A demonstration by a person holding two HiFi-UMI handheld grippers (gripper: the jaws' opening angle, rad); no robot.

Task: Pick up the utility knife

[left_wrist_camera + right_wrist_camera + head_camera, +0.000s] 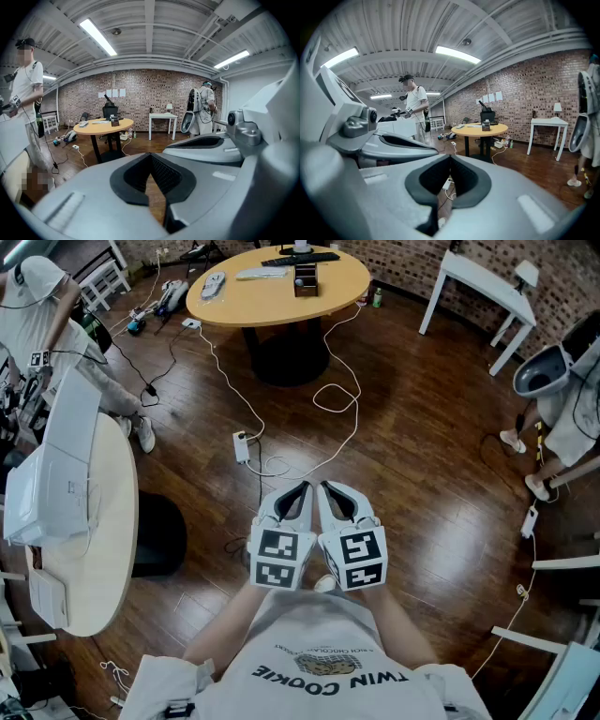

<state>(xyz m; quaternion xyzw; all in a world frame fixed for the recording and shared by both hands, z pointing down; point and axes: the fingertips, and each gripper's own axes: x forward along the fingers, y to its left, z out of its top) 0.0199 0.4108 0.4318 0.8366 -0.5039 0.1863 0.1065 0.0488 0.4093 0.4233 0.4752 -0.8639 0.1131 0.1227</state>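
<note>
Utility knife: too small to pick out in any view. Small things lie on round table [272, 301], far ahead of both grippers: brown box [305, 280], long black thing [300, 258], flat grey thing [261, 274]. Cannot tell if any of them is knife.

Left gripper [302, 487]: jaws closed tight, nothing in them. Right gripper [325, 486]: jaws closed too, nothing in them. Both close side by side, held low over wood floor [422, 418]. White power strip [241, 446] on floor just ahead of them. Other person [37, 315] stands far off to left.
</note>
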